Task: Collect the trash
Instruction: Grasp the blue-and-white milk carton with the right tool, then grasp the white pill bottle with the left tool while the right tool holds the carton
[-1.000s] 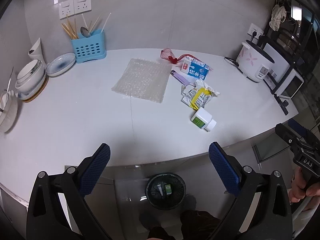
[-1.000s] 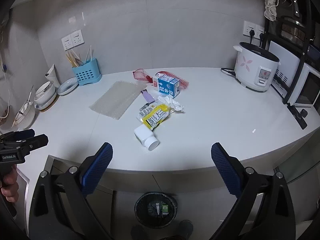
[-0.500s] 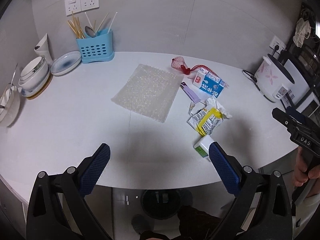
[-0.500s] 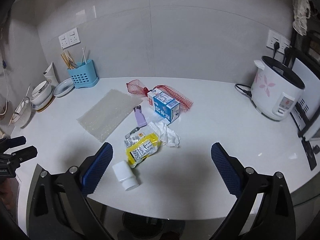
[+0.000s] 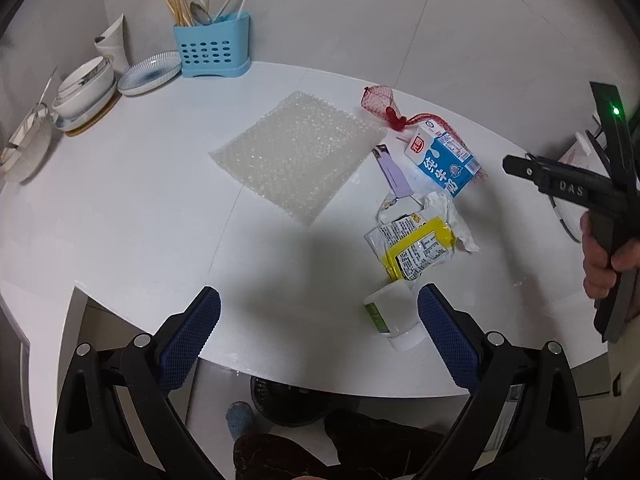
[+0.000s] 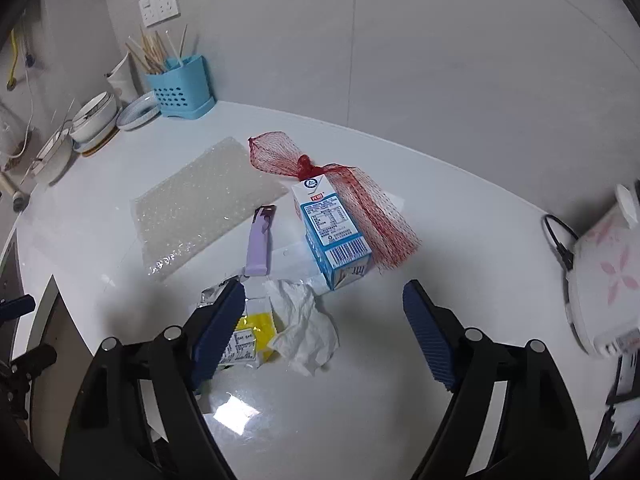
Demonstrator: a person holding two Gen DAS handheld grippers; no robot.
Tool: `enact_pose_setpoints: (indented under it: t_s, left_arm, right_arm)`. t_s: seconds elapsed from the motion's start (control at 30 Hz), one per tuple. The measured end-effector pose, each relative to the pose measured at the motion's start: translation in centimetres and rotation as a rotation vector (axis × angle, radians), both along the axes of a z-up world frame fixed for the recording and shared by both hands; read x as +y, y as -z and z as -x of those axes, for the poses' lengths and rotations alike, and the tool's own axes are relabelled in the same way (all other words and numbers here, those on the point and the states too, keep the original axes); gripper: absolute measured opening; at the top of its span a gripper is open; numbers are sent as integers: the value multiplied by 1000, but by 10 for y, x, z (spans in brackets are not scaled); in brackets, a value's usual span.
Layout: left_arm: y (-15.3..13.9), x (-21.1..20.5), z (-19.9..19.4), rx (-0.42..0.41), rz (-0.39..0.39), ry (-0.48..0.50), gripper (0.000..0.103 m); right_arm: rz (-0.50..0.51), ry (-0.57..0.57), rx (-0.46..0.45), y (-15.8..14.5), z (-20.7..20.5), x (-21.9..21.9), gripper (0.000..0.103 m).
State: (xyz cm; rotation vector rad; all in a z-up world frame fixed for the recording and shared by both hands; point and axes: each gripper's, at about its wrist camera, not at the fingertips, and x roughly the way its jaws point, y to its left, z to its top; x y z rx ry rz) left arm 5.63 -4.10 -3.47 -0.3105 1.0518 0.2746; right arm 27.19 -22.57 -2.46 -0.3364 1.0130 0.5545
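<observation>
Trash lies on the white counter [image 5: 120, 208]: a bubble wrap sheet [image 5: 298, 152], a red net bag [image 6: 352, 196], a blue milk carton [image 6: 330, 232], a purple lighter [image 6: 260, 242], a crumpled tissue [image 6: 306, 326], a yellow wrapper [image 5: 414, 250] and a white bottle [image 5: 390, 314] with a green label. My left gripper [image 5: 318, 332] is open and empty over the counter's front edge, the bottle just left of its right finger. My right gripper [image 6: 322, 334] is open and empty, low over the tissue and wrapper. A dark bin [image 5: 288, 402] shows under the counter.
A blue utensil holder [image 5: 212, 50], a plate [image 5: 150, 72] and stacked bowls [image 5: 84, 94] stand at the back left. A white rice cooker [image 6: 604, 276] with its cord stands at the right. The right gripper's handle and hand [image 5: 608, 216] show in the left wrist view.
Both grippers have moved forward over the counter and come closer to the trash. The right gripper has dropped low over the tissue and wrapper. Both have stayed open.
</observation>
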Motion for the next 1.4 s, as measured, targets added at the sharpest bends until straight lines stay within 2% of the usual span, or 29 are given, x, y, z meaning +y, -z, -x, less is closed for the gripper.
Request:
enact_pose_setpoints:
  t_s: [0.23,0.3,0.53,0.63,0.73,0.9,1.4]
  left_arm:
    - [13,-19,-5,55,-1,-69,97]
    - [16,-23,-6,68,1,-85,97]
    - [27,-33,-13,102,17,-138,97]
    - [33,-37,-18,113,26,-154,97]
    - [39,-41,-23,126,31,-170,97]
    - [53,-49,-29,158,55,-186,97]
    - [91,-66,-61,253,86,-188,97]
  right_arm:
    - [121,-117,120,41,-62,32,68]
    - [159,-146,131,51,-70,40,65]
    - [244,-182,194,81,-93,61,64]
    - [274,-185,215,92,-100,67,59]
    - [292,-188,232,98,-103,70,44]
    - [288,-178,225,94,-104,68,41]
    - [170,-199,154,38,-65,32,39]
